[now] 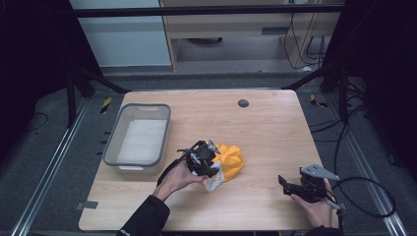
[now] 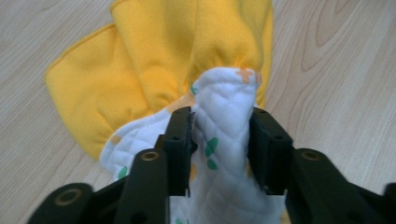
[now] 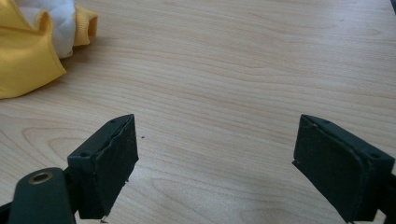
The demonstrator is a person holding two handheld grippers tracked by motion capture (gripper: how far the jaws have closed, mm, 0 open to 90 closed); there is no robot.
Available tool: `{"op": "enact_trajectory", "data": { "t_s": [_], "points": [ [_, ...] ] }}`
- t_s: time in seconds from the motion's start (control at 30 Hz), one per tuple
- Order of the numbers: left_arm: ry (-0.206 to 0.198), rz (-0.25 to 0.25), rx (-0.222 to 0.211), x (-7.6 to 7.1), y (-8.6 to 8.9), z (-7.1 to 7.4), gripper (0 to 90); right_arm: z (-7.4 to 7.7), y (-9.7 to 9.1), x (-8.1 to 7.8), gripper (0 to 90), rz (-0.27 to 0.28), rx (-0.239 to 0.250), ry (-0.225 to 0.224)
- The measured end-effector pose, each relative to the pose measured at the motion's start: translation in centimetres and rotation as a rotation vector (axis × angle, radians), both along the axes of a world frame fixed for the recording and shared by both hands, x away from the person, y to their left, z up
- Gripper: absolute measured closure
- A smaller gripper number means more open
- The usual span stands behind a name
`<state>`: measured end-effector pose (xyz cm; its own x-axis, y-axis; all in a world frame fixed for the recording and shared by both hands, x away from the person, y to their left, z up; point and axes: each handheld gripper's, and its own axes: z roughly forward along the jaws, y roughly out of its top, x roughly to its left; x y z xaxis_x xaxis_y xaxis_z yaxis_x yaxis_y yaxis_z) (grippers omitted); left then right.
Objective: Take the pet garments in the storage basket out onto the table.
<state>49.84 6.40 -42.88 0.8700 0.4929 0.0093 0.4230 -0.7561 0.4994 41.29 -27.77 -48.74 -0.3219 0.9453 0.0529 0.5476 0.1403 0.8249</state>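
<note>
Observed: a wooden counter (image 1: pixel 265 128) carrying a grey plastic bin (image 1: pixel 111 147) near its left edge, toward the far-left corner. The bin's white floor appears bare.

A crumpled yellow garment (image 1: pixel 232 160) with a white quilted lining lies near the centre of the counter, somewhat toward the near edge. In the left gripper view the lining (image 2: pixel 224 121) bears small green and orange printed marks, and the yellow cloth (image 2: pixel 154 51) spreads away beyond it on the wood.

The left gripper (image 1: pixel 212 164), held in the person's left hand (image 1: pixel 179 178), sits at the garment's left, near side. Its fingers (image 2: pixel 180 140) are closed on a raised fold of the white lining, which stands pinched between them.

The right gripper (image 1: pixel 284 183), held in the right hand (image 1: pixel 314 209), rests near the near-right corner of the counter, well apart from the garment. Its fingers (image 3: pixel 109 163) are spread wide with bare wood between them, holding nothing. The garment's edge (image 3: pixel 28 56) shows at the upper left of the right gripper view.

A small dark round disc (image 1: pixel 243 103) sits near the far edge.
</note>
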Motion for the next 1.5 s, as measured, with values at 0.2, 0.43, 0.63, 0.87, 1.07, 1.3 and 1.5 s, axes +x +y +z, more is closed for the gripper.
{"op": "enact_trajectory", "data": {
  "t_s": [0.2,0.43,0.63,0.87,1.07,1.3,1.5],
  "points": [
    [-0.044,-0.007,-0.038,-0.7,0.3,0.7,48.1,0.0,0.0,0.0,13.3,0.001,-0.003,-0.004],
    [-0.077,0.006,-0.121,-1.4,1.6,1.9,37.4,0.0,0.0,0.0,13.0,-0.001,-0.006,-0.005],
    [-0.128,0.037,-0.199,-2.3,3.1,2.5,29.9,0.0,0.0,0.0,12.6,0.0,-0.006,-0.004],
    [-0.191,0.098,-0.264,-3.4,5.4,2.4,24.7,0.0,0.0,0.0,12.4,-0.004,-0.001,0.001],
    [-0.219,0.154,-0.294,-4.4,7.9,1.7,23.4,0.0,0.1,-0.1,12.2,-0.005,0.002,0.003],
    [-0.222,0.219,-0.317,-5.7,10.8,0.3,22.6,-0.1,0.1,-0.1,12.1,-0.005,-0.005,0.003],
    [-0.232,0.279,-0.337,-6.7,12.8,-0.6,22.5,-0.1,0.2,-0.1,11.8,-0.002,-0.011,0.003]
  ]
}}
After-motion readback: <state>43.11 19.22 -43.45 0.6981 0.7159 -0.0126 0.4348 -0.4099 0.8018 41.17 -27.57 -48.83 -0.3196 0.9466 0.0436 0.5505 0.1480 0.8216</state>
